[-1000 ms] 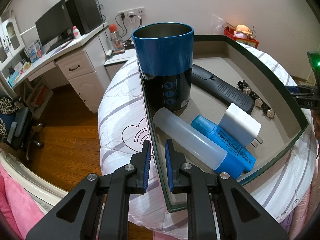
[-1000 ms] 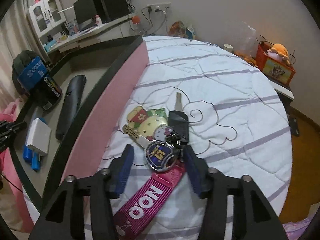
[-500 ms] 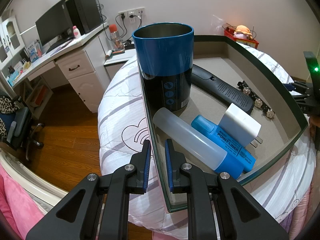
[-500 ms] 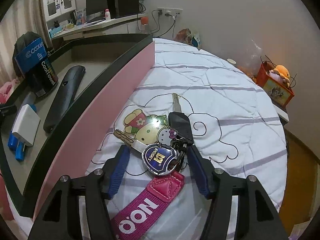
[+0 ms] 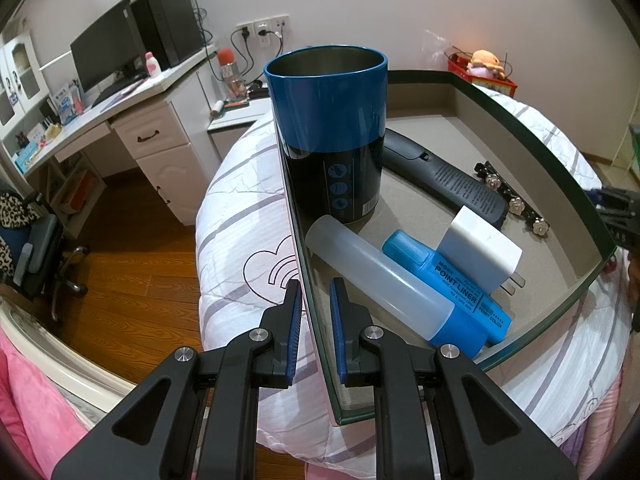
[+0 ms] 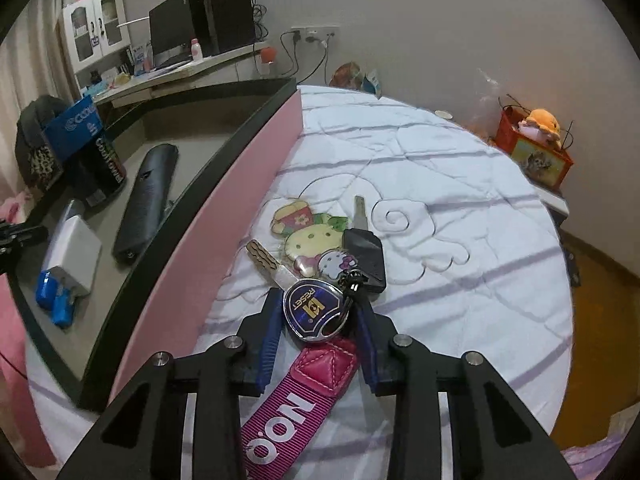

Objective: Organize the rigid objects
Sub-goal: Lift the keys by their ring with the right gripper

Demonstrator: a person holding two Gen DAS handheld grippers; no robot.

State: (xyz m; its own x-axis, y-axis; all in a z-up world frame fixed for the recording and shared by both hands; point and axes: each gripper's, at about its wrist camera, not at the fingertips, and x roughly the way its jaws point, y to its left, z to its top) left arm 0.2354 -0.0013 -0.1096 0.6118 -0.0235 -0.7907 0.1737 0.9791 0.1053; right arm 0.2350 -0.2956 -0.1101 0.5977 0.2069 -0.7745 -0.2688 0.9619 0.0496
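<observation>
Keys (image 6: 320, 268) lie on the bed between the right gripper's (image 6: 316, 332) parted jaws, strap running toward it; left gripper (image 5: 314, 312) clamps the tray wall (image 5: 308, 304).

strap (image 6: 280, 412): lower end hidden by gripper | remote (image 5: 440, 178): far end hidden behind cup (image 5: 328, 128)

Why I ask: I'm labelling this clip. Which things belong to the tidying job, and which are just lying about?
Job: tray, blue cup, remote, white charger, blue marker, clear bottle, hair clip, key bunch between the right tongs, left tongs astride the tray wall.

Lying about: desk, monitor, office chair, plush toy, quilt.
</observation>
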